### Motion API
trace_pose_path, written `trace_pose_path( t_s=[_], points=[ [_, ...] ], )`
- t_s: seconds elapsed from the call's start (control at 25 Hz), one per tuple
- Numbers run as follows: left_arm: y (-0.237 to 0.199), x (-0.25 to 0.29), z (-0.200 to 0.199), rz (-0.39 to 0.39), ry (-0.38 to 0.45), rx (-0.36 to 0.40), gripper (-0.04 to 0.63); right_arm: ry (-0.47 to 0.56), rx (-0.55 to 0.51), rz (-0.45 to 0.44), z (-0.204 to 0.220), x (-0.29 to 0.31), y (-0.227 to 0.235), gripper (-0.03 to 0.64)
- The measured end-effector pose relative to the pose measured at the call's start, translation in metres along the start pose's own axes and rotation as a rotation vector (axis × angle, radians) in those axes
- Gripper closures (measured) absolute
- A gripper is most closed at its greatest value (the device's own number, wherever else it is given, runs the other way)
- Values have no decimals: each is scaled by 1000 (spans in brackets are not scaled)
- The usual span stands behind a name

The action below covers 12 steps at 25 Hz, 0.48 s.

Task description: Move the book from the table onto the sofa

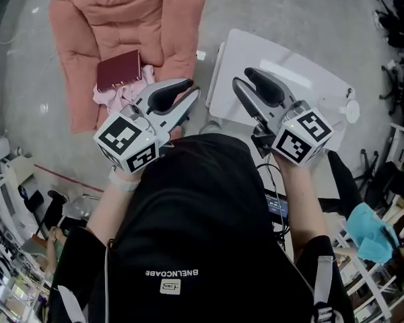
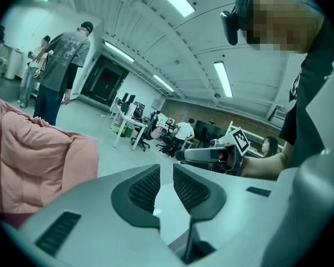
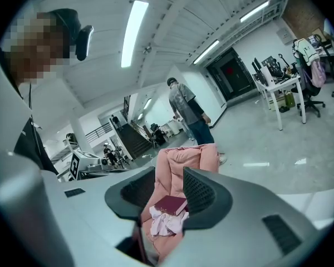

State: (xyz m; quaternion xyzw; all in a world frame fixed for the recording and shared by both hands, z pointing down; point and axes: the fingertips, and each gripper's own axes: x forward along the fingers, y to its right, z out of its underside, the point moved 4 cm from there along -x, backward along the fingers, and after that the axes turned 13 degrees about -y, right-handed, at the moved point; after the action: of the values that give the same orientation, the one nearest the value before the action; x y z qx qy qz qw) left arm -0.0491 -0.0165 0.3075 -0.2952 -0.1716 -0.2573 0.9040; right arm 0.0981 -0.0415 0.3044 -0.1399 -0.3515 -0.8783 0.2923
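Observation:
A maroon book (image 1: 118, 70) lies on the seat of the pink sofa (image 1: 87, 19), beside a crumpled pale pink cloth (image 1: 121, 94). My left gripper (image 1: 192, 89) hovers near the sofa's right edge, a short way from the book, its jaws a narrow gap apart with nothing between them (image 2: 166, 168). Over the white table (image 1: 256, 52) my right gripper (image 1: 242, 77) stands open and empty. In the right gripper view the book (image 3: 170, 204) and sofa (image 3: 183, 160) show through that gripper's (image 3: 170, 174) gap, well beyond the jaws.
A round white object (image 1: 352, 111) sits at the table's right end. Shelves and clutter line the left and right edges of the floor. A person in a grey shirt (image 2: 61, 65) stands beyond the sofa; desks and seated people (image 2: 181, 132) are farther back.

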Motion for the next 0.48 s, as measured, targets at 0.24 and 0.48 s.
trace_pose_path(
  t_s=[0.24, 0.48],
  points=[
    [0, 4, 1, 11, -10, 5, 523, 11, 7, 14, 2, -5, 2, 442],
    [-10, 5, -1, 14, 2, -5, 537, 9, -4, 36, 1, -1, 6, 445]
  ],
)
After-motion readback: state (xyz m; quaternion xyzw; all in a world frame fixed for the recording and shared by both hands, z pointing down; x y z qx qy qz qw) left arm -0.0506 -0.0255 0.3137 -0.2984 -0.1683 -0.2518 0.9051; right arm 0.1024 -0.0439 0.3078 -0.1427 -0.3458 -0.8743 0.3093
